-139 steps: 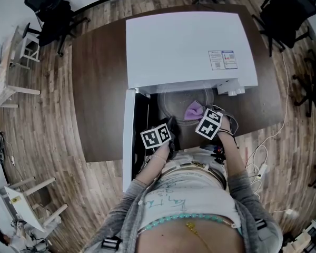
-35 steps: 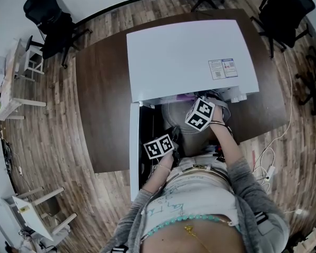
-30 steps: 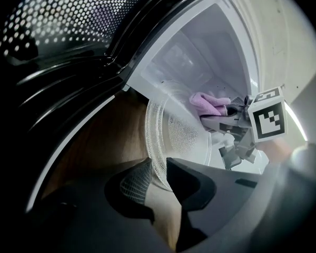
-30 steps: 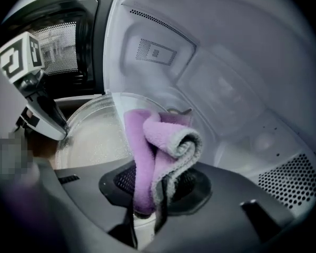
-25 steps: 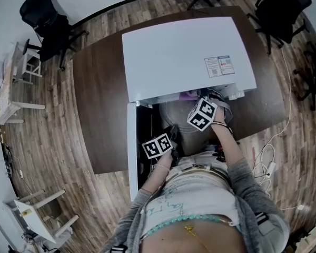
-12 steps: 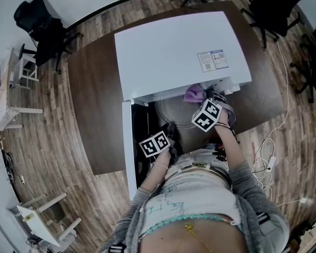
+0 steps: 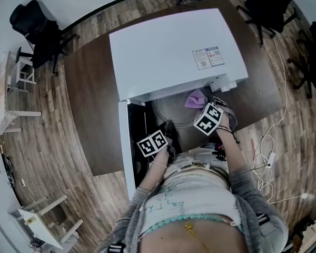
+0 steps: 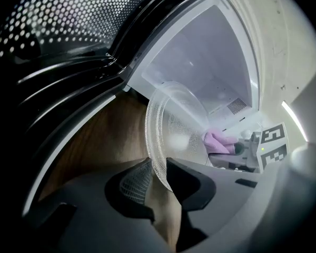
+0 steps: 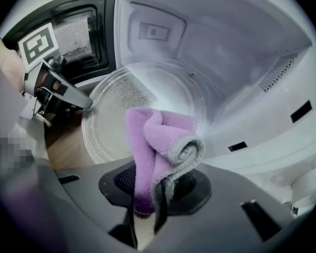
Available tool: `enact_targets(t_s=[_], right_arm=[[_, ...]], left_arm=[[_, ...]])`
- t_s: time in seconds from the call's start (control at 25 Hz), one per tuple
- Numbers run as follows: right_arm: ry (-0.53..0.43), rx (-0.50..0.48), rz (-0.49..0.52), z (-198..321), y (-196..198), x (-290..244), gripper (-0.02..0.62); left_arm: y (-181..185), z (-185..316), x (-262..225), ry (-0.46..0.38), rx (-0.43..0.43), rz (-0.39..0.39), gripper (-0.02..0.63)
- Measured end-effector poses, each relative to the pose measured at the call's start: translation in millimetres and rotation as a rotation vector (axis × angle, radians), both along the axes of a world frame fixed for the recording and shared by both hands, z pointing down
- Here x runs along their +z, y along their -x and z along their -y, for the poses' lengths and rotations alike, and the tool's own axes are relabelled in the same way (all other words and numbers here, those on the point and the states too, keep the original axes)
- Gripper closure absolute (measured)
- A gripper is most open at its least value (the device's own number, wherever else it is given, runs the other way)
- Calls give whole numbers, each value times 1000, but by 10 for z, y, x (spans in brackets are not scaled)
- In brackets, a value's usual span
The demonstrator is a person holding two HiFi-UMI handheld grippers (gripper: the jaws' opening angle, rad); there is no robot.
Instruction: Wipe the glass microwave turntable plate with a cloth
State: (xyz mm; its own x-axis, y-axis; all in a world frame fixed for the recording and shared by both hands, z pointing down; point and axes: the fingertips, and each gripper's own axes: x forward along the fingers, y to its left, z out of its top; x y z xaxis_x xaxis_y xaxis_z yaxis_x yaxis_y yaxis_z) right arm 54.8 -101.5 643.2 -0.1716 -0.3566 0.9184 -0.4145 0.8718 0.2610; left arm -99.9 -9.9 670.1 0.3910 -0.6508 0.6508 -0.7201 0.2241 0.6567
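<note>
A dark brown tabletop [image 7: 92, 104] fills the middle of the head view, its near edge against the person's torso [image 7: 192, 204] at the bottom of the frame. Around it runs a wood-plank floor [image 7: 47, 146]. White cables [image 7: 263, 159] trail over the floor at the lower right, a small white table [image 7: 10, 88] stands at the left edge, and black office chairs stand at the upper left [image 7: 34, 25] and upper right [image 7: 268, 1] against a pale wall. A white microwave [image 7: 168, 46] stands on the tabletop with a printed label [image 7: 206, 58] on its top. Its door [image 8: 68, 41] is swung open at the left of the opening, its perforated black screen crowding the upper left of the left gripper view. The glass turntable plate [image 9: 113, 107] sits at the microwave's mouth, its far part inside the white cavity and its near part out over the wood. The left gripper [image 8: 159, 181] has its jaws closed partway on the plate's near rim, one pad on each face of the glass. The right gripper [image 9: 155, 188] has its jaws clamped on a folded purple cloth [image 9: 158, 136] with a grey edge. The cloth hangs over the right-hand part of the plate, and whether it touches the glass cannot be told.
</note>
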Motion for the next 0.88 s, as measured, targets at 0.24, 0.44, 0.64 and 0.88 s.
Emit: enact_targets(t_s=[0.24, 0.44, 0.64, 0.88], right_arm=[[42, -14, -9, -175, 10, 48, 480], [72, -104, -57, -361, 73, 114, 480], [110, -177, -74, -546, 191, 167, 480], [131, -292, -90, -696, 387, 202, 480]], left_arm=[[5, -14, -8, 3, 0, -2, 506], [0, -3, -8, 1, -3, -3, 506], [-2, -9, -8, 1, -4, -2, 506], [1, -14, -6, -3, -9, 1, 506]])
